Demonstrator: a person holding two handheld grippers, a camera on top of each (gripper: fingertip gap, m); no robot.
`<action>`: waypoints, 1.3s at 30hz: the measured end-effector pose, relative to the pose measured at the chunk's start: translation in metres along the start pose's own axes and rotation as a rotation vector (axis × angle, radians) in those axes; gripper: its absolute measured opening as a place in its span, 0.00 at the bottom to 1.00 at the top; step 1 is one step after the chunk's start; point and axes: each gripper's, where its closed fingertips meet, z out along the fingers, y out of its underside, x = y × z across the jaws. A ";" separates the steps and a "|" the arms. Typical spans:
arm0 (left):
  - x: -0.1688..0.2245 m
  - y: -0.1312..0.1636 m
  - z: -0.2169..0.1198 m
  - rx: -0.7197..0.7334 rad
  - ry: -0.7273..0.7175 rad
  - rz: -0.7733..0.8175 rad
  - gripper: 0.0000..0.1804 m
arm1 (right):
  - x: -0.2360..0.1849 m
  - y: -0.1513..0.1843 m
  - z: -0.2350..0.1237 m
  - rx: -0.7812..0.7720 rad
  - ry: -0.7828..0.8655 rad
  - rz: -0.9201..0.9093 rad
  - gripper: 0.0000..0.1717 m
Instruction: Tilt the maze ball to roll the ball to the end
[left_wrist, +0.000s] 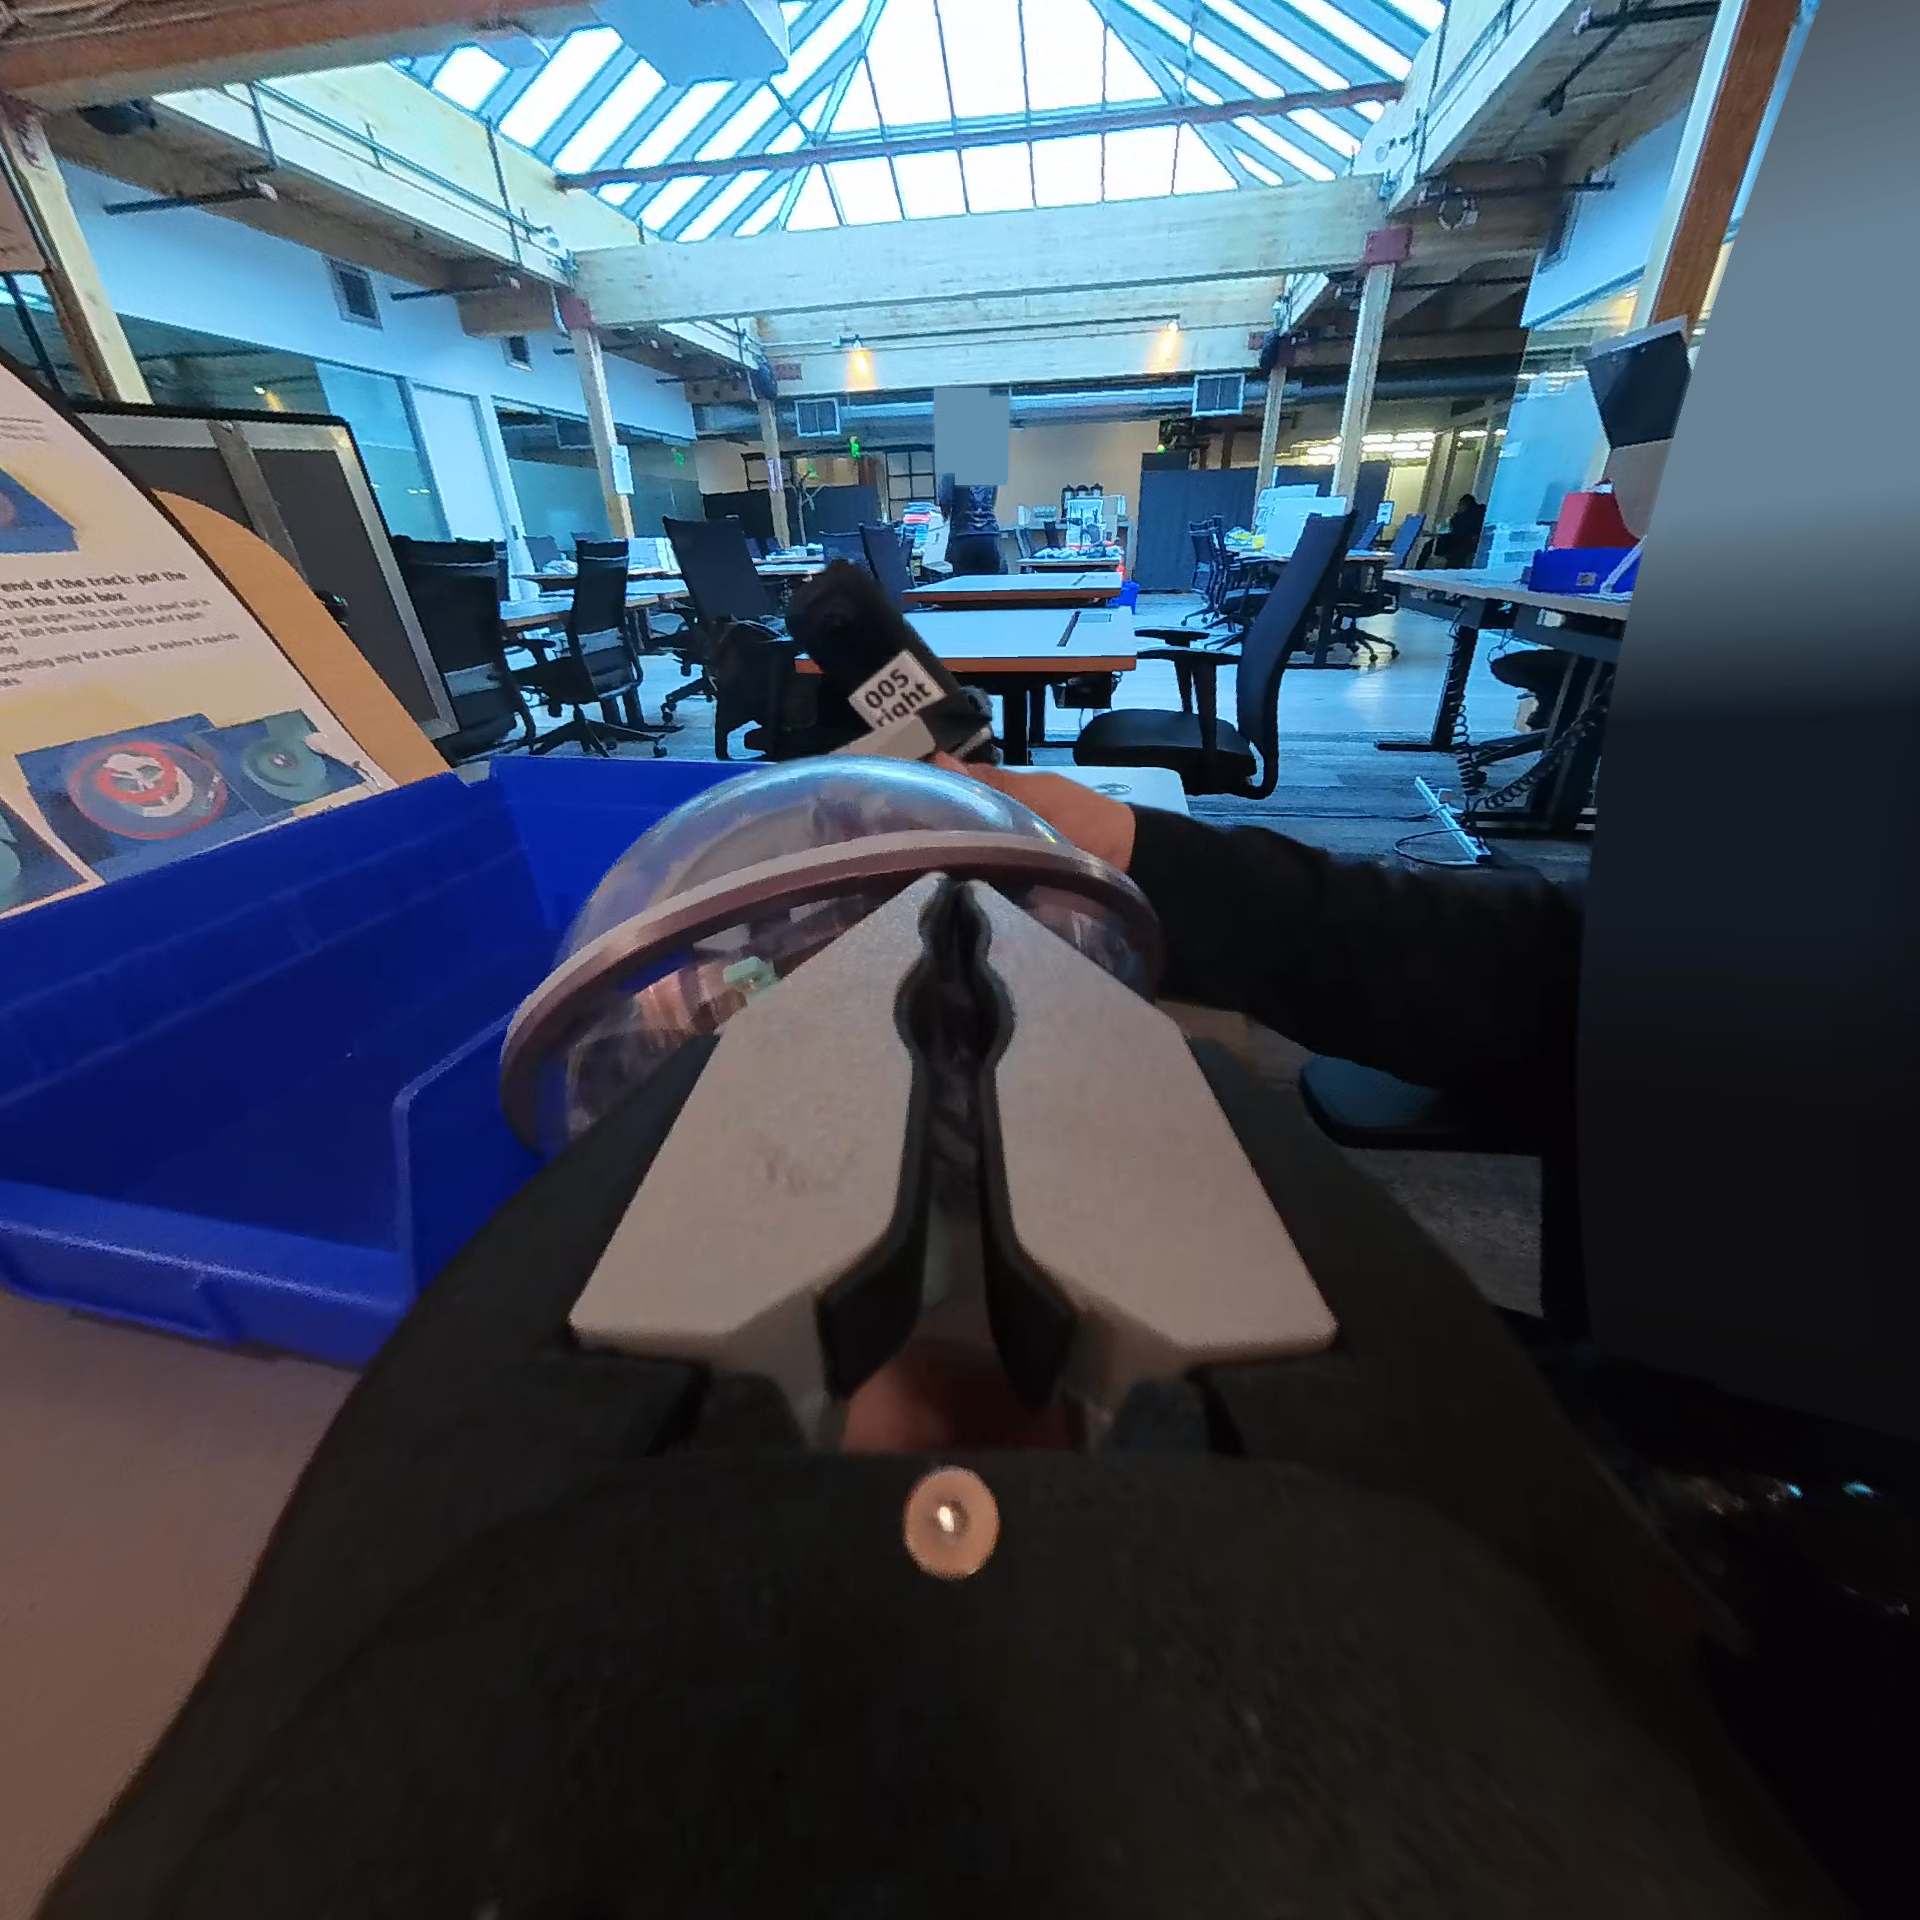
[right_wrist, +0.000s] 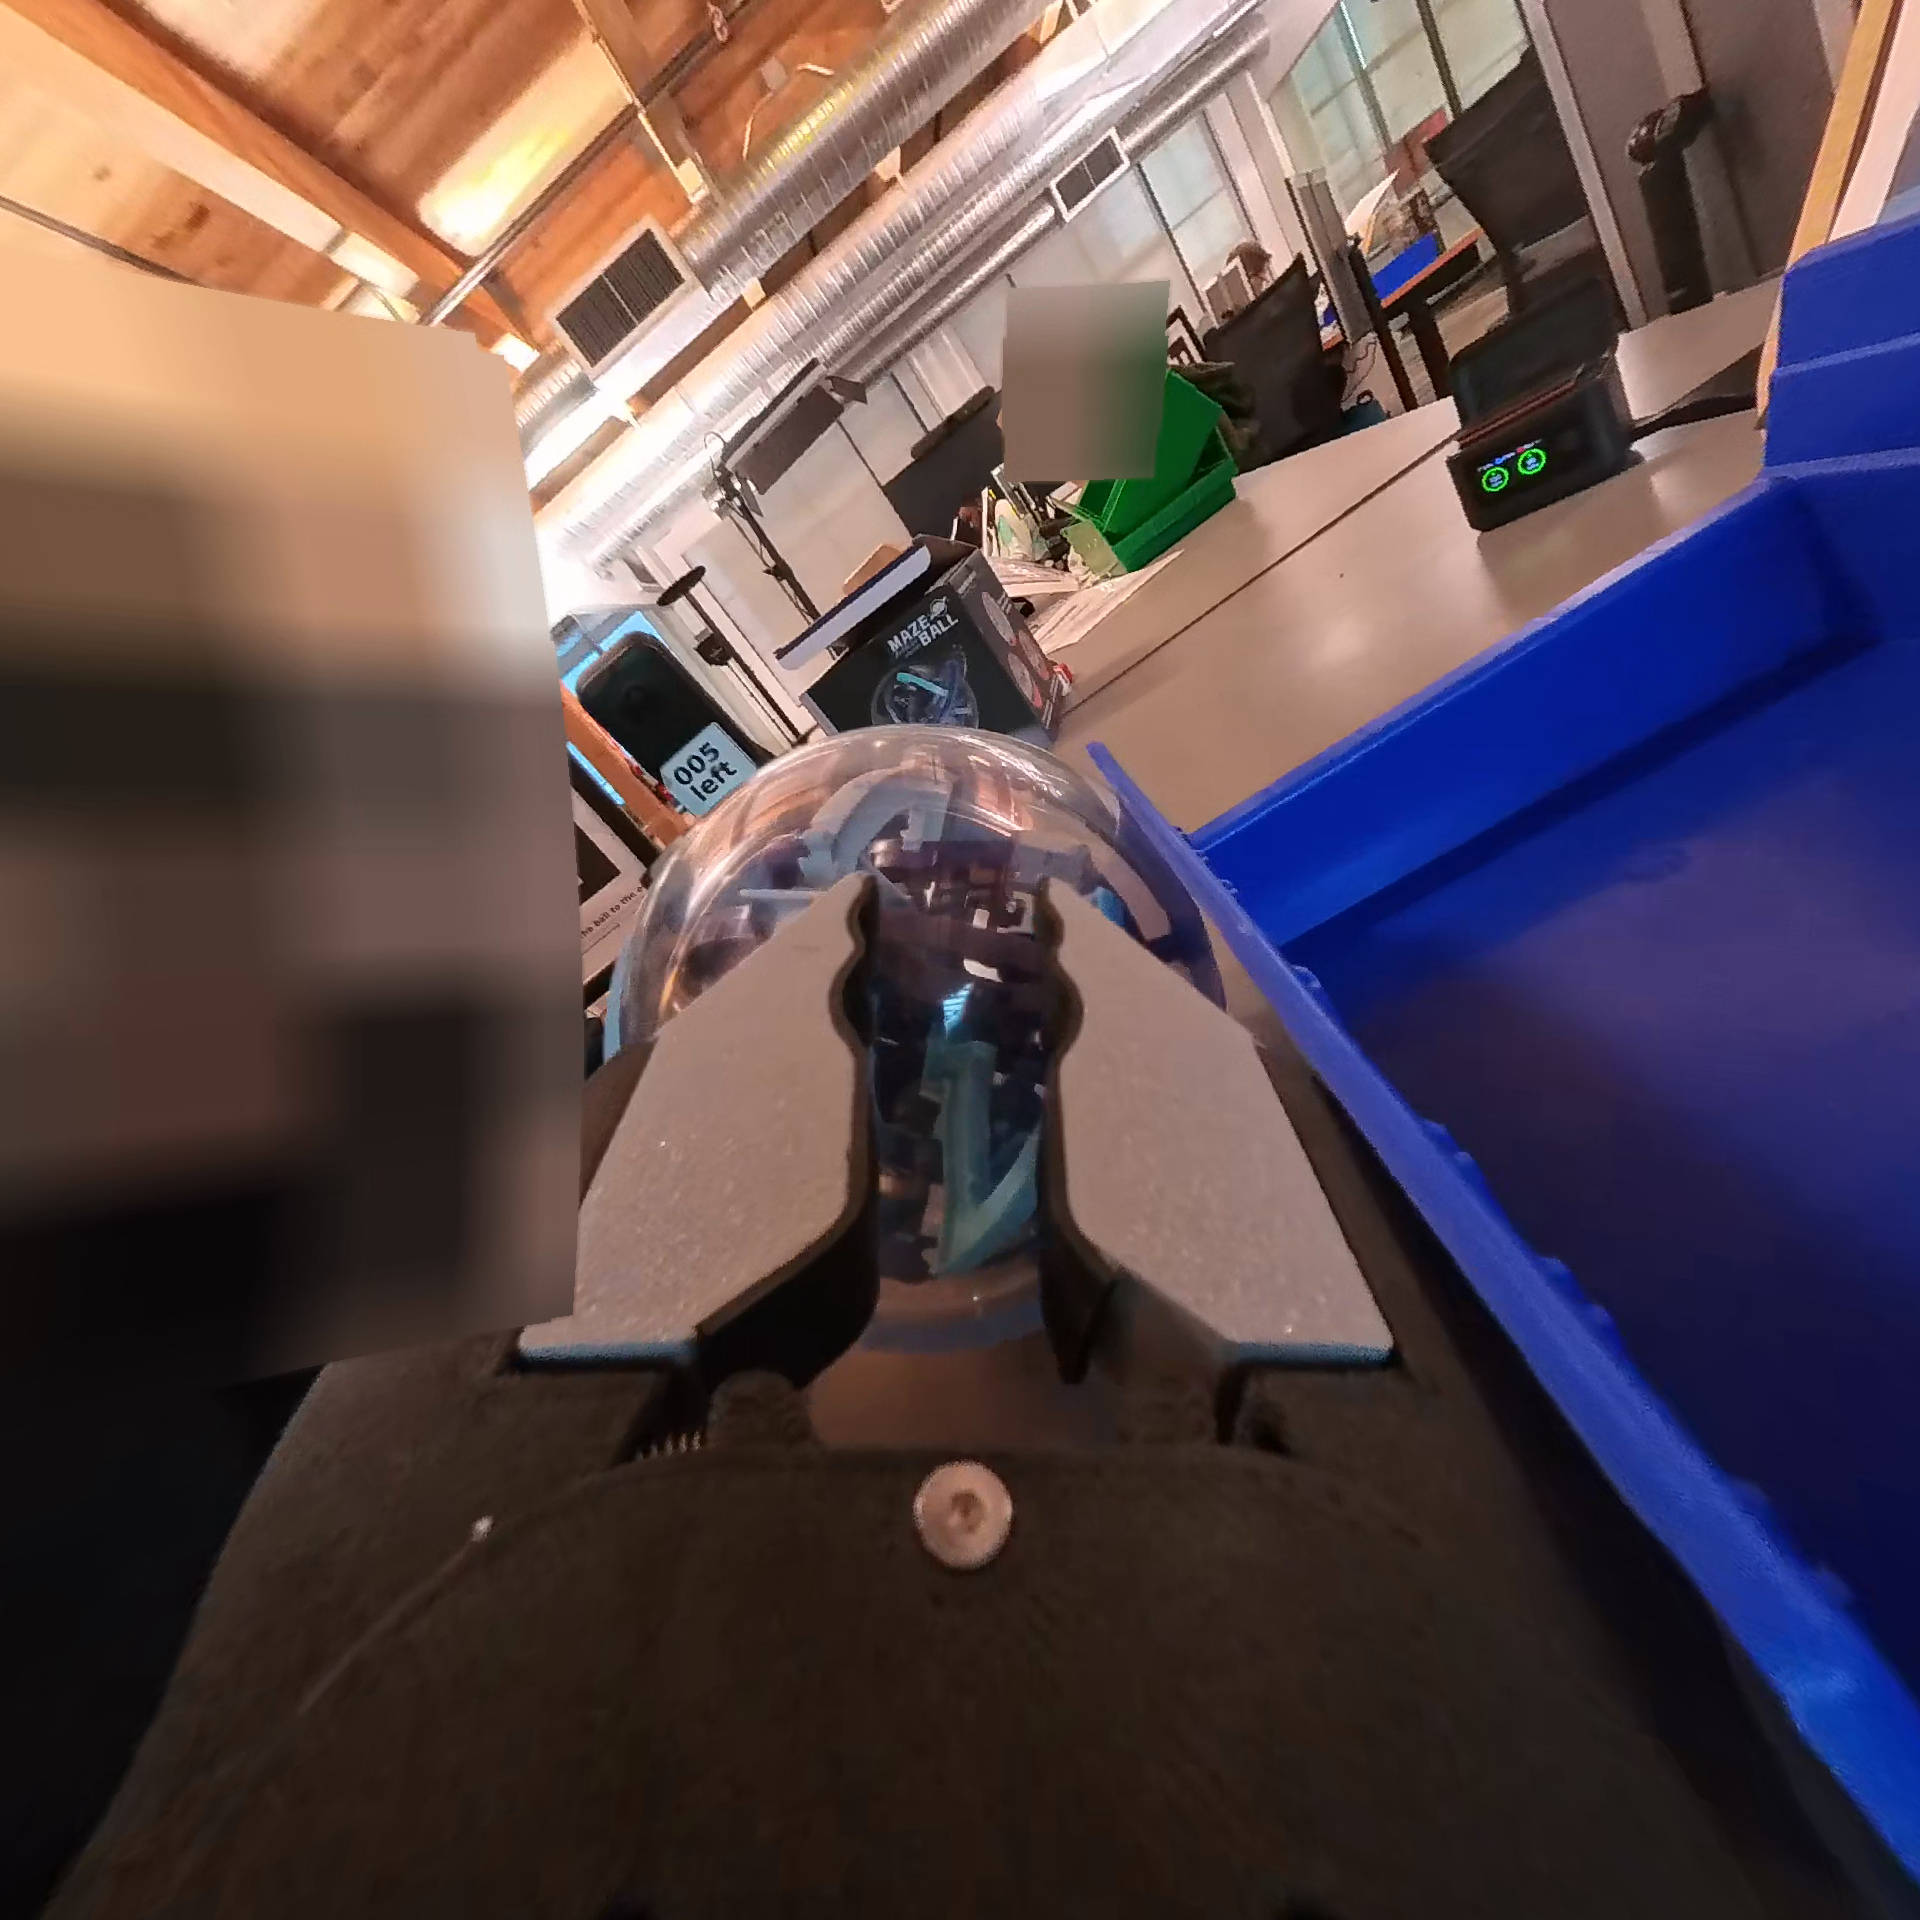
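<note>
The maze ball (left_wrist: 810, 831) is a clear sphere with a grey rim around its middle and a maze of tracks inside. It is held up beside the blue bin (left_wrist: 260, 987). My left gripper (left_wrist: 961, 894) is shut on the rim at the ball's near side. My right gripper (right_wrist: 956, 904) reaches over the ball (right_wrist: 914, 821) from the opposite side. Its fingers (right_wrist: 790, 997) stand a little apart, with the ball's curved shell and a pale blue band showing between them. I see no pad pressing on it. The right gripper's body (left_wrist: 883, 665) shows behind the ball in the left wrist view, its fingertips hidden.
The blue bin's wall (right_wrist: 1558, 831) runs close along the right. An instruction sheet (left_wrist: 125, 675) leans at the left. The maze ball's black box (right_wrist: 935, 665), a green bin (right_wrist: 1164, 478) and a black device with green lights (right_wrist: 1527, 457) stand on the grey table (right_wrist: 1299, 582).
</note>
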 end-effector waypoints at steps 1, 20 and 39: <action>-0.001 -0.001 0.001 0.007 -0.007 -0.005 0.00 | 0.000 0.000 0.000 0.001 -0.003 0.001 0.14; 0.008 -0.004 0.010 0.009 -0.116 0.030 0.00 | 0.007 0.005 -0.001 -0.003 0.013 -0.009 0.02; -0.008 -0.005 0.001 0.023 -0.092 -0.039 0.00 | 0.001 0.005 -0.001 0.002 -0.019 -0.009 0.06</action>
